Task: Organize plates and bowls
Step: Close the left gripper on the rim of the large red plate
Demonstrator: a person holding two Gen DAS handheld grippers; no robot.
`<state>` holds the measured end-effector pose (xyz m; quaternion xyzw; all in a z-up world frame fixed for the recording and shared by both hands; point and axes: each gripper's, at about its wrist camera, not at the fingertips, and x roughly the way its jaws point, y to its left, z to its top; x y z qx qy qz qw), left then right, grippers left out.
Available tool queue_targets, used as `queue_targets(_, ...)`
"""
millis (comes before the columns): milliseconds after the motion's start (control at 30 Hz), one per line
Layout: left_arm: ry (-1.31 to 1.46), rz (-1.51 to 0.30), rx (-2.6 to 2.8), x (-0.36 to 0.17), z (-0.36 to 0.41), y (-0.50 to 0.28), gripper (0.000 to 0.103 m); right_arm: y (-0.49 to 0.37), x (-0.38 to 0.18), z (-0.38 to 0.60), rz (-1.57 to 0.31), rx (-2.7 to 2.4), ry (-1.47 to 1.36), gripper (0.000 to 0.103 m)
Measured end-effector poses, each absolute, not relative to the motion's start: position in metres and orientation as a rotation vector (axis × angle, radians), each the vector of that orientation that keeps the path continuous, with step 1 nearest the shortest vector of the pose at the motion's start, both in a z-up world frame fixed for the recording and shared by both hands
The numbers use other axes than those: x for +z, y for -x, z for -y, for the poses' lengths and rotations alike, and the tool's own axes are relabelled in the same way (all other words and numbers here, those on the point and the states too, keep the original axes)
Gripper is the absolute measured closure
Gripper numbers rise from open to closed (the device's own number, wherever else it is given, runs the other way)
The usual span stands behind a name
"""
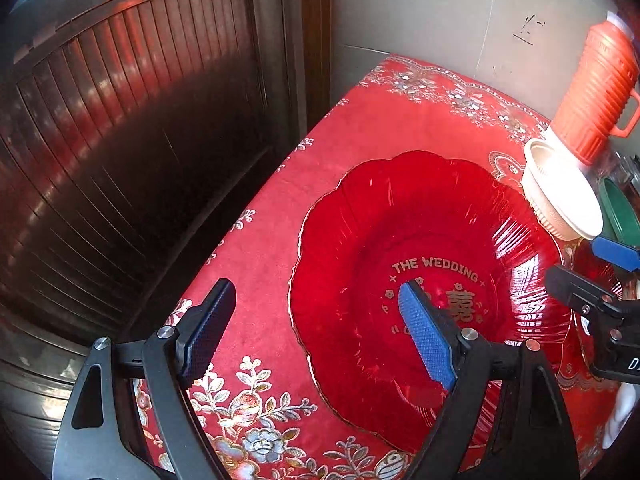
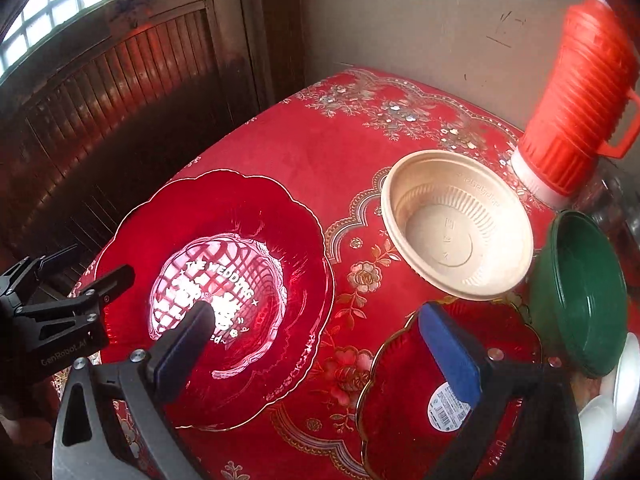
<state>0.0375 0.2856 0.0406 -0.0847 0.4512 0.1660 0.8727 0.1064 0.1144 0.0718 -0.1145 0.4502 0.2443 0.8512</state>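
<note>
Each black gripper [image 1: 316, 330] [image 2: 316, 356] has blue textured pads, silver screws and white lettering.

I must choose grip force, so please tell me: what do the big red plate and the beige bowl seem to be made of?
The big red plate looks like glossy translucent glass or hard plastic: light shines through its centre and gilt edges its scalloped rim. The beige bowl looks like matte moulded disposable plastic or fibre, with ribbed walls and embossed marks.
</note>
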Motion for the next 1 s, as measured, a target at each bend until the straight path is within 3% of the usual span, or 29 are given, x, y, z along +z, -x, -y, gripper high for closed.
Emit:
queue_targets(300, 0.178, -0.959, 0.336, 0.027, -0.289, -0.058, 0.018, -0.123, 0.058, -0.127, -0.993, 0.538, 0.223, 0.012)
queue_targets(567, 0.129, -0.981, 0.333, 0.015, -0.285, -0.068, 0.019, -0.134, 0.041, -0.128, -1.077, 0.586, 0.162, 0.055)
queue_targets(633, 0.112, -0.987, 0.33, 0.012, -0.283, -0.07, 0.027, -0.134, 0.038, -0.128, -1.078, 0.593, 0.16, 0.072)
queue_targets(700, 0.114, -0.994, 0.316, 0.011, -0.284, -0.071, 0.045, -0.135, 0.036, -0.126, -1.077, 0.597, 0.149, 0.077)
queue_targets(733, 0.118, -0.987, 0.317, 0.011, -0.284, -0.07, 0.046, -0.134, 0.036, -0.125, -1.071, 0.596, 0.147, 0.082)
queue_targets(833, 0.101, -0.979, 0.321, 0.012, -0.285, -0.071, 0.054, -0.134, 0.035, -0.121, -1.053, 0.595, 0.156, 0.088)
queue_targets(900, 0.111, -0.97, 0.321, 0.013, -0.288, -0.071, 0.065, -0.132, 0.035, -0.119, -1.036, 0.594, 0.168, 0.088)
queue_targets(1000, 0.123, -0.974, 0.32, 0.013, -0.291, -0.069, 0.065, -0.125, 0.039, -0.122, -0.991, 0.577, 0.228, 0.088)
